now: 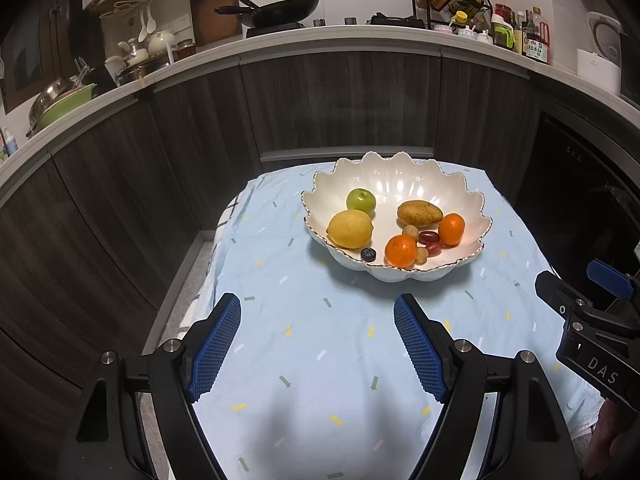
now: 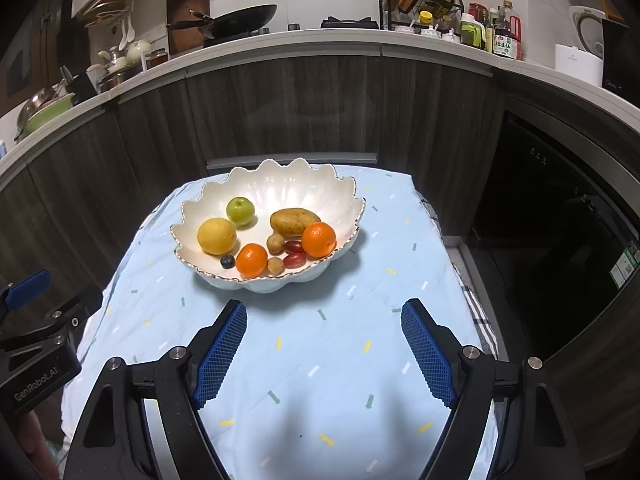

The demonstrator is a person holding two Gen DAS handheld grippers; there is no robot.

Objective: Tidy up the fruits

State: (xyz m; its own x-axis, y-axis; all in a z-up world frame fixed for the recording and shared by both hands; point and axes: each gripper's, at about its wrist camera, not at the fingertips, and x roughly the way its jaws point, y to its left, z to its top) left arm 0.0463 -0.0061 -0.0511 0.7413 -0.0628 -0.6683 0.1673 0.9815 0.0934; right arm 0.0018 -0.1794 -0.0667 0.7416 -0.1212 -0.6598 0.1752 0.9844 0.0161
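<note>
A white scalloped bowl (image 1: 460, 204) (image 2: 304, 188) stands at the far end of a small table. In it lie a lemon (image 1: 350, 229) (image 2: 216, 236), a green apple (image 1: 361, 200) (image 2: 240, 211), a brownish mango (image 1: 419, 213) (image 2: 295, 221), two tangerines (image 1: 401, 251) (image 2: 319, 239), red grapes (image 1: 429, 237), small tan fruits and a blueberry (image 1: 368, 254) (image 2: 227, 261). My left gripper (image 1: 318, 312) is open over bare cloth short of the bowl. My right gripper (image 2: 324, 316) is open too, nothing between its blue pads (image 2: 428, 352).
A light blue patterned cloth (image 1: 320, 340) (image 2: 320, 380) covers the table. Dark wooden cabinets (image 1: 340, 100) rise just behind it under a white counter with a wok (image 1: 280, 8), bottles and dishes. A dark appliance front (image 2: 560, 220) stands to the right. Floor shows left of the table.
</note>
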